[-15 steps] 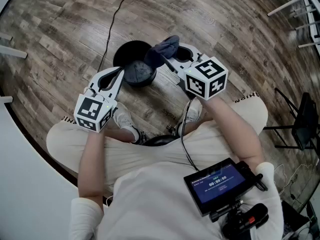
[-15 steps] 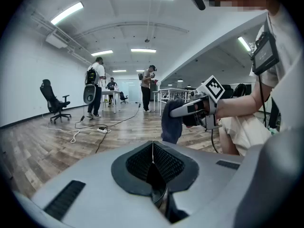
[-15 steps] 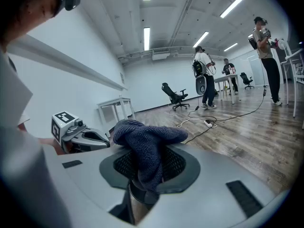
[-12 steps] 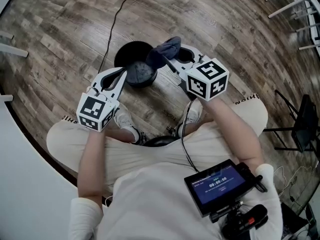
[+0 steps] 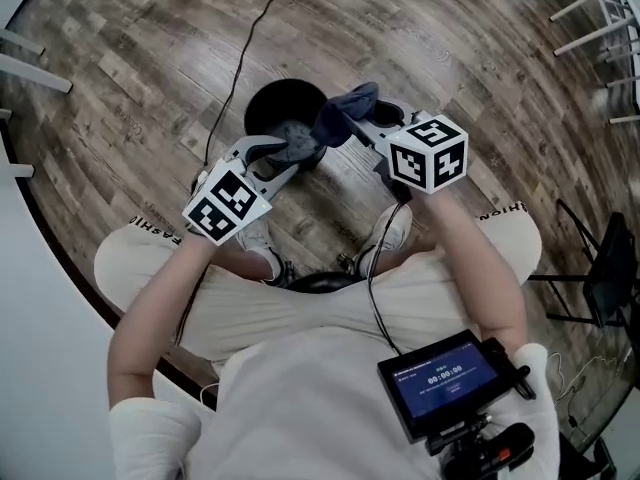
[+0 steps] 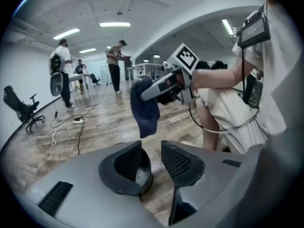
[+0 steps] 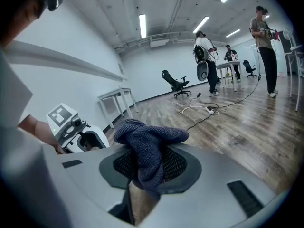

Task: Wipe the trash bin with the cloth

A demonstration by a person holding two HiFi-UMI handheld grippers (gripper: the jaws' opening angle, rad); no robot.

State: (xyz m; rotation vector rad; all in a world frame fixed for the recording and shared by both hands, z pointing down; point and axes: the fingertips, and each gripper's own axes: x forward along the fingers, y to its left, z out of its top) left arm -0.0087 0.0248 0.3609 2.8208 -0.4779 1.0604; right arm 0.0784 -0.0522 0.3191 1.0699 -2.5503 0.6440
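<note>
Whereas half a second ago the left gripper [image 5: 272, 154] sat beside the trash bin [image 5: 268, 100], its fingers now straddle the near rim, apart and not clamped. On the right gripper [image 5: 352, 120] the fingers stay closed on the dark blue cloth [image 5: 348, 106], bunched just past them over the bin's edge. Below lies a wood-plank floor [image 5: 430, 38] with a black cable [image 5: 236, 68] running across it. Beyond the fingers is a white room: a table [image 7: 116, 98], an office chair [image 7: 175, 83], people [image 7: 205, 63] standing.

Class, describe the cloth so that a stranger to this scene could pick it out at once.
On the wooden floor, just ahead of the person's shoes, stands a round black trash bin. Beside its rim, the right gripper pinches the cloth. Unlike the hard black bin and grey grippers, it is a soft, dark blue knitted bundle.
</note>
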